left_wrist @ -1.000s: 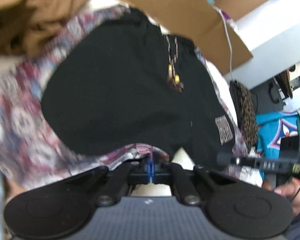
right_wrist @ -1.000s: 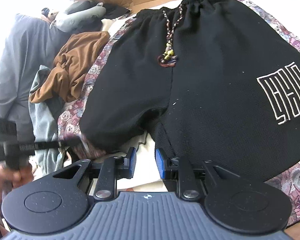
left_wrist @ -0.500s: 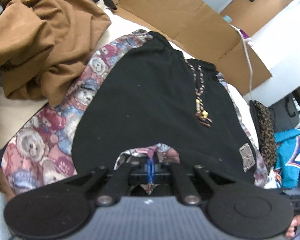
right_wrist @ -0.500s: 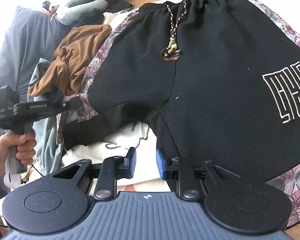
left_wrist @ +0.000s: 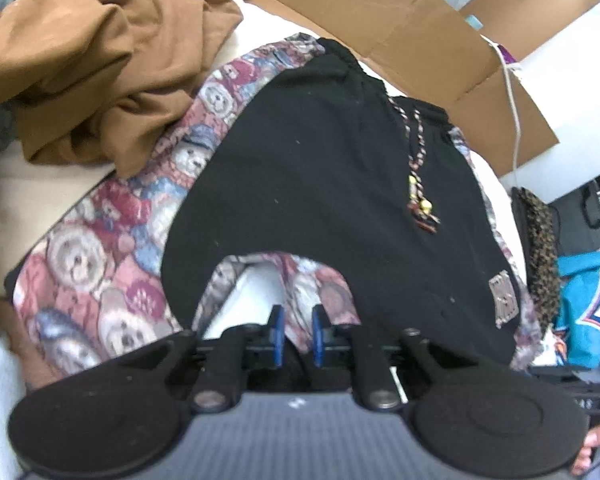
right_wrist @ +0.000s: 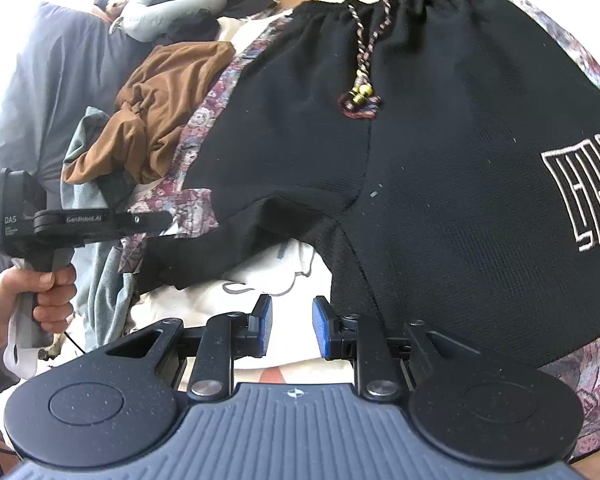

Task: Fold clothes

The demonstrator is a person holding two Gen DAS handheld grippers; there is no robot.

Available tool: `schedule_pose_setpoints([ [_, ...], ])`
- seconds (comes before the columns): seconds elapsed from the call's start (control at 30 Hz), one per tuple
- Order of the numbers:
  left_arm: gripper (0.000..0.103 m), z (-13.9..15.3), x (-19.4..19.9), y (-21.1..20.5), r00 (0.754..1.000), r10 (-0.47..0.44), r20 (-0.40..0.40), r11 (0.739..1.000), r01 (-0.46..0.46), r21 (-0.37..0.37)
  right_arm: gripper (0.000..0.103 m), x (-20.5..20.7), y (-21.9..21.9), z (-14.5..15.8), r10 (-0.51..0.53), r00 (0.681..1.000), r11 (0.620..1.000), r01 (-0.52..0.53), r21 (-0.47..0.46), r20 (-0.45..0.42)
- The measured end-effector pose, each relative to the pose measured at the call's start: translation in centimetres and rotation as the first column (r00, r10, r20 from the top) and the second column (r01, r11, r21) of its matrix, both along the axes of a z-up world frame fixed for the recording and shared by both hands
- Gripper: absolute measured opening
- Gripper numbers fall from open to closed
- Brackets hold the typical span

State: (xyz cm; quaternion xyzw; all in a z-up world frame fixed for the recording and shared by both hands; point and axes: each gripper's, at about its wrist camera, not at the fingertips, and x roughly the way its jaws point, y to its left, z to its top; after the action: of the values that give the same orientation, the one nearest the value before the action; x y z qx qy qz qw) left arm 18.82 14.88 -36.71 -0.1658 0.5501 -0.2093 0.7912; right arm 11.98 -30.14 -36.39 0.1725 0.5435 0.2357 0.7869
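The black knit shorts [right_wrist: 440, 168] with teddy-bear patterned side panels lay spread on a white sheet [right_wrist: 268, 280], beside a crumpled brown garment [left_wrist: 80, 60]. The left gripper [left_wrist: 296, 338] had just parted its fingers off the hem, narrowly apart; the right gripper [right_wrist: 292, 326] hovered narrowly open, holding nothing.

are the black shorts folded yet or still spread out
Mostly spread out: the black shorts lie flat with waistband, drawstring and both legs showing. Only one leg hem is turned up, baring its patterned lining.
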Motion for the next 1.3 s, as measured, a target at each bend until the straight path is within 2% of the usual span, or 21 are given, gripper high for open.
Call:
schedule_pose_setpoints([
  [0.03, 0.024, 0.0, -0.3, 0.0, 1.000, 0.004, 0.001, 1.000, -0.004, -0.004, 0.029, 0.0, 0.0, 0.1, -0.004, 1.000, 1.000, 0.004, 0.002, 0.002],
  [0.1, 0.026, -0.2, -0.9, -0.2, 1.000, 0.013, -0.004, 1.000, -0.013, -0.016, 0.029, 0.0, 0.0, 0.0, -0.015, 1.000, 1.000, 0.015, 0.006, -0.002],
  [0.27, 0.026, -1.7, -1.3, -1.2, 0.999, -0.003, -0.045, 1.000, 0.002, -0.023, 0.029, -0.3, 0.1, -0.3, -0.010, 1.000, 1.000, 0.011, 0.010, -0.012],
  [0.37, 0.026, -2.3, -1.5, -2.0, 0.995, -0.049, -0.082, 0.999, 0.049, -0.004, 0.029, -0.4, 0.2, -0.4, -0.007, 1.000, 1.000, 0.007, 0.013, -0.017],
  [0.57, 0.025, -2.8, -1.8, -2.4, 0.994, -0.054, -0.094, 0.997, 0.049, -0.051, 0.029, -0.5, 0.2, -0.7, 0.000, 1.000, 1.000, 0.000, 0.018, -0.026],
  [0.6, 0.023, -2.9, -1.7, -2.5, 0.994, -0.052, -0.092, 0.997, 0.047, -0.058, 0.029, -0.6, 0.2, -0.7, 0.001, 1.000, 1.000, -0.001, 0.019, -0.028],
  [0.67, 0.006, -3.0, -1.7, -2.5, 0.994, -0.053, -0.100, 0.996, 0.045, -0.077, 0.029, -0.6, 0.2, -0.8, 0.004, 1.000, 1.000, -0.003, 0.021, -0.031],
  [0.7, 0.001, -3.0, -1.7, -2.6, 0.992, -0.055, -0.110, 0.995, 0.046, -0.086, 0.029, -0.6, 0.2, -0.8, 0.005, 0.999, 1.000, -0.004, 0.022, -0.033],
  [0.83, 0.002, -1.7, -3.1, -3.4, 0.983, -0.150, -0.102, 0.980, 0.135, -0.144, 0.029, -0.9, 0.1, -1.1, -0.009, 0.998, 0.998, 0.012, 0.056, -0.058],
  [0.97, 0.002, -0.7, -5.2, -4.0, 0.964, -0.243, -0.108, 0.962, 0.226, -0.151, 0.029, -1.2, 0.4, -1.6, -0.001, 0.996, 0.997, 0.008, 0.082, -0.089],
  [1.07, 0.002, -0.7, -6.6, -4.4, 0.952, -0.282, -0.123, 0.955, 0.265, -0.137, 0.029, -1.3, 0.5, -2.0, 0.004, 0.993, 0.995, 0.007, 0.097, -0.114],
  [1.17, 0.002, -1.0, -7.5, -4.8, 0.945, -0.296, -0.140, 0.948, 0.274, -0.160, 0.028, -1.6, 0.7, -2.4, 0.007, 0.990, 0.994, 0.008, 0.109, -0.139],
  [1.3, 0.002, -0.8, -8.2, -6.0, 0.930, -0.347, -0.123, 0.930, 0.325, -0.170, 0.027, -1.9, 1.1, -3.0, 0.033, 0.983, 0.989, -0.006, 0.146, -0.183],
])
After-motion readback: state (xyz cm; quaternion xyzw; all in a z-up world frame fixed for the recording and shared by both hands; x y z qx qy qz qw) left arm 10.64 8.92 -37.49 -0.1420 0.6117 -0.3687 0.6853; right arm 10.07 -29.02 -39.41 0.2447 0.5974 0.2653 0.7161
